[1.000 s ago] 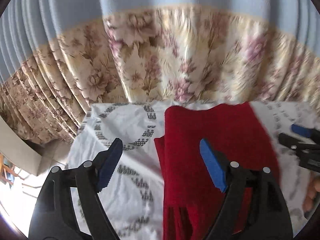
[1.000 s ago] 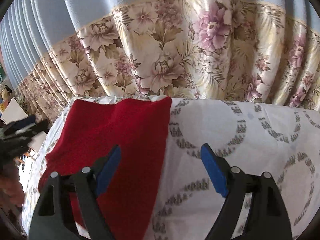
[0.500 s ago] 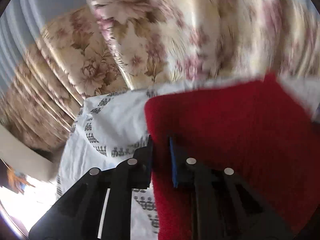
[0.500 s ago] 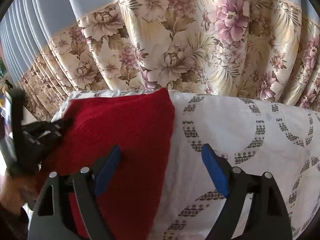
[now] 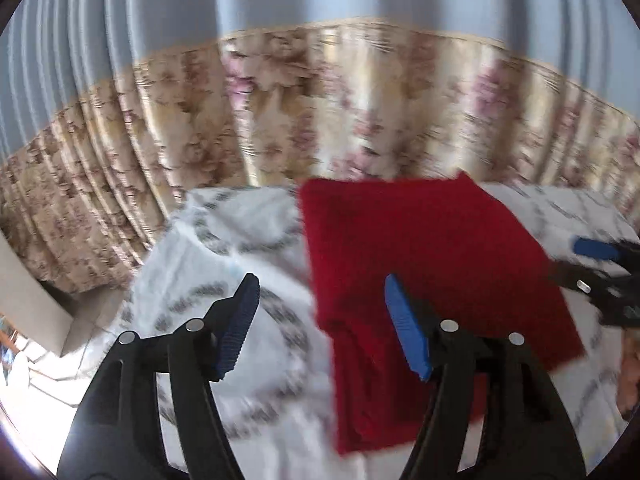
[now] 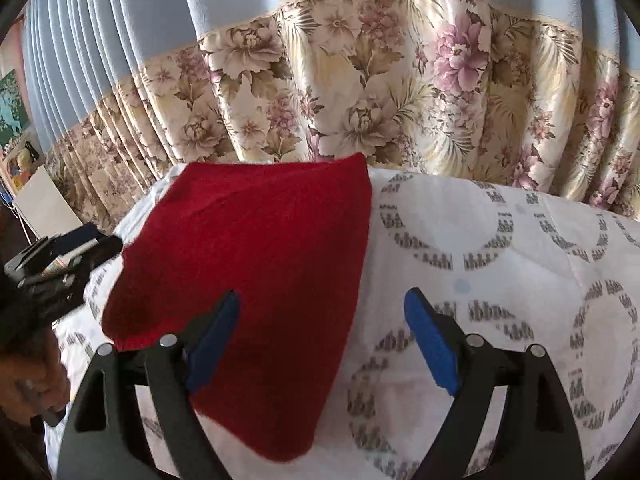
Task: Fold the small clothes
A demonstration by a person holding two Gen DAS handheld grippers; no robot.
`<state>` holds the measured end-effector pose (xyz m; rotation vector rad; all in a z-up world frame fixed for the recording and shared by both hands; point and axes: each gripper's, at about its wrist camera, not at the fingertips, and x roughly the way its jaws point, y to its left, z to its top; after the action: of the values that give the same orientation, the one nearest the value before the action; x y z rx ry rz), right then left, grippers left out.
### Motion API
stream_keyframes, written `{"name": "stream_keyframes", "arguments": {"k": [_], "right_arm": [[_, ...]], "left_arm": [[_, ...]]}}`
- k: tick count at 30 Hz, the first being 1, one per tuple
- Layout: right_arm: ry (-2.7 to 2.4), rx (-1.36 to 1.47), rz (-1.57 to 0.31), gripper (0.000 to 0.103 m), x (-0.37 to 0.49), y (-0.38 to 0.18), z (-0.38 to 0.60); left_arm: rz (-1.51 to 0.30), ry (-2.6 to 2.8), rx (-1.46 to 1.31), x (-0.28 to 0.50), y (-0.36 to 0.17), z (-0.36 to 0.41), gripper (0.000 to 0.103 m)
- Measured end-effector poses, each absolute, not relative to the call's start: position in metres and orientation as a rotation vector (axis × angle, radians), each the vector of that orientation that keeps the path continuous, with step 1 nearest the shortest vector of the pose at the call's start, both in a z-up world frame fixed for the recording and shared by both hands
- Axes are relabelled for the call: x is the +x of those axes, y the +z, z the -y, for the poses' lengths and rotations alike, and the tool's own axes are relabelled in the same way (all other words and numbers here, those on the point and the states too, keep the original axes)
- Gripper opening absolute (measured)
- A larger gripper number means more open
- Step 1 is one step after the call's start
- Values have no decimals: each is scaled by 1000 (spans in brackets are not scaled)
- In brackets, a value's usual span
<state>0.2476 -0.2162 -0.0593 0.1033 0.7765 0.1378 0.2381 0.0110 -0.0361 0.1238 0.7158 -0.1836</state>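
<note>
Currently the red knit garment (image 6: 256,280) lies folded flat on the white patterned sheet (image 6: 500,264) — under the right gripper's (image 6: 320,340) left finger and the left gripper's (image 5: 320,324) right finger. Both grippers stand wide open, gripping nothing. Beyond the sheet hangs a floral curtain (image 6: 360,100).

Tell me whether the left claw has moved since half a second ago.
Yes. The left claw has opened and backed off the red cloth; more patterned sheet shows around it now.
</note>
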Motion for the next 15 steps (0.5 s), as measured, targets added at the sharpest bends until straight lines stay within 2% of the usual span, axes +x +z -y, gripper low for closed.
{"name": "stream_keyframes", "arguments": {"k": [3,5,7,8,9,15], "right_arm": [[132,121,-785,85,238,-63,217],[135,127,-784,85,229,-64,217],[135,124,-785,85,223,-64,217],[136,123,-787,85,222,-64,217],[133,123,-789,85,220,-64,218],[117,124,-782,85,216,-58,223]], "left_arm": [[-758,-191,124,229,-52,-6,63],[-800,-187,80,228,-64,-11,53],[-828,-199,34,227,-72,-17,30],[-840,-221,13,226,-75,-17,22],[-842,-238,4,225,-77,-17,7],[-800,-179,51,214,-72,-18,5]]}}
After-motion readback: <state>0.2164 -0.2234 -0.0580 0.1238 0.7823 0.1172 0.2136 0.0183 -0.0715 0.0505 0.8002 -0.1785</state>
